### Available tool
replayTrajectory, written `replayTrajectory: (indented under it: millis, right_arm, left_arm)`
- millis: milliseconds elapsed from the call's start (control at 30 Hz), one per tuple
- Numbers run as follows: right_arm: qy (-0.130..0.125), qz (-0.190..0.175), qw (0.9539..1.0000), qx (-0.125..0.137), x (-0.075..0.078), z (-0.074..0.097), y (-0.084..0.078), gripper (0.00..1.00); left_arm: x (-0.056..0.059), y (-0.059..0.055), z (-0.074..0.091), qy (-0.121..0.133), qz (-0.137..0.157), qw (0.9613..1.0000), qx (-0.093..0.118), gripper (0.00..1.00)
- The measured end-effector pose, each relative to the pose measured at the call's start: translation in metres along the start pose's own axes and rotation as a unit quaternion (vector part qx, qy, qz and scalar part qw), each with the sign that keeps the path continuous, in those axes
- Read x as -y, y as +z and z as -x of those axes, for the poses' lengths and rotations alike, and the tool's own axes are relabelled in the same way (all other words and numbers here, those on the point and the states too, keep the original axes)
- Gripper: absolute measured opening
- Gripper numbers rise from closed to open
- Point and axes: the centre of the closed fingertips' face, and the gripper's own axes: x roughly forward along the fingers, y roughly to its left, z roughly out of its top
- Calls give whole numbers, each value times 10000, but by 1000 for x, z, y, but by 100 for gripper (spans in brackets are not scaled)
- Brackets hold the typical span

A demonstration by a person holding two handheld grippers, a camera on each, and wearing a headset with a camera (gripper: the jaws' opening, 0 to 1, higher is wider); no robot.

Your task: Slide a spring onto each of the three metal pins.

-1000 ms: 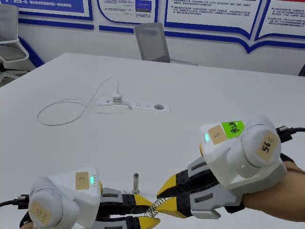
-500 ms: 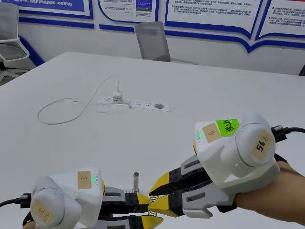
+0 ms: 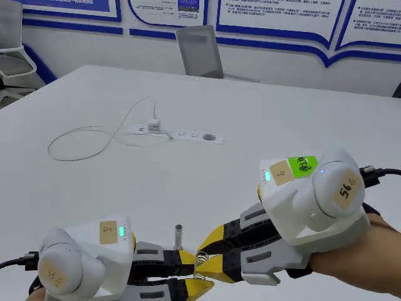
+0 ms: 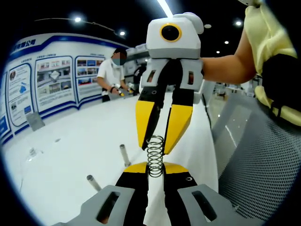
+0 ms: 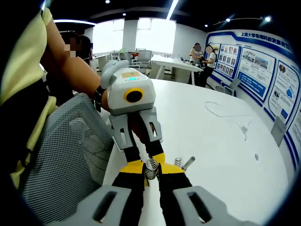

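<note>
White desk runs back to a wall of posters, with a grey chair at its far side and a power strip near the middle. At the near edge the left tongs and right tongs meet tip to tip. Both are closed to a narrow gap on one spring, and each pinches one end of it. One pin stands upright just beside the tips, and another pin stands nearby. A second spring lies on the desk beside a pin.
</note>
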Motion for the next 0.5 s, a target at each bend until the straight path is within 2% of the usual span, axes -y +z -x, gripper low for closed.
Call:
replayTrajectory:
  millis: [100, 300, 500]
  right_arm:
    - [-14, -1, 10000, -9, 1, 0, 0, 12]
    - [-89, -53, 9999, -7, 6, 3, -1, 12]
    - [-210, -110, 9997, -10, 13, 10, -4, 12]
  left_arm:
    - [-1, 0, 0, 25, 1, 10000, -3, 12]
    - [-2, -3, 1, 53, 72, 9999, -49, 20]
    - [-9, -6, 9, 214, 174, 9996, -54, 25]
